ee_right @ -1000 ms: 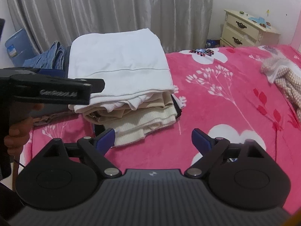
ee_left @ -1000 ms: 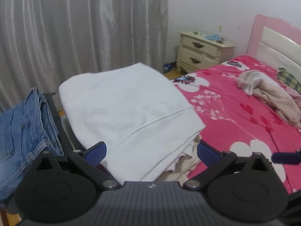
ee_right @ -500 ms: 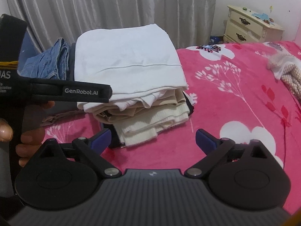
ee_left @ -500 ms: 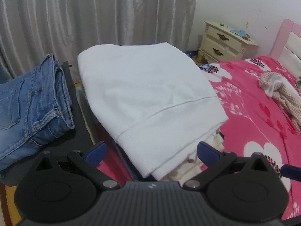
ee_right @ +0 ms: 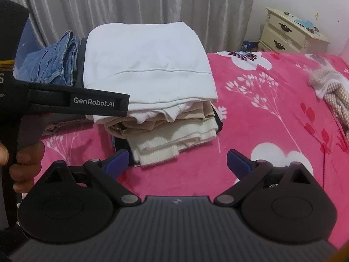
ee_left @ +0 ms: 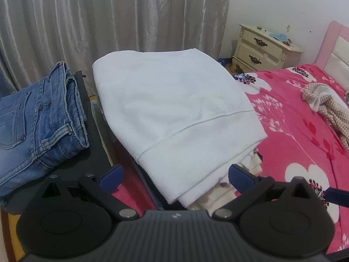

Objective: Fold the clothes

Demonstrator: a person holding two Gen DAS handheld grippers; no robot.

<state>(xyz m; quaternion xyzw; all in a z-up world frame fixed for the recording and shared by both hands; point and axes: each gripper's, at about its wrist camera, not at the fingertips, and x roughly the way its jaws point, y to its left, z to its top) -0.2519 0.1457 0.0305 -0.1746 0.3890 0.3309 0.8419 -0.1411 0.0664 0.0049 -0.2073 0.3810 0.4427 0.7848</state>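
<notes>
Grey curtain point(ee_left: 109, 21), white wall point(ee_left: 272, 4), cream nightstand point(ee_left: 264, 48), pink headboard point(ee_left: 336, 43).

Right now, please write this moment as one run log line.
left gripper: open, empty | right gripper: open, empty | white garment: folded, atop pile | checked garment: unfolded

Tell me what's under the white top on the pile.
Under the white top lie a beige garment and a cream knit, with something dark at the bottom. Only their front edges show.

Black tongs point(ee_right: 176, 162), blue pads point(ee_right: 115, 160), silver screws
</notes>
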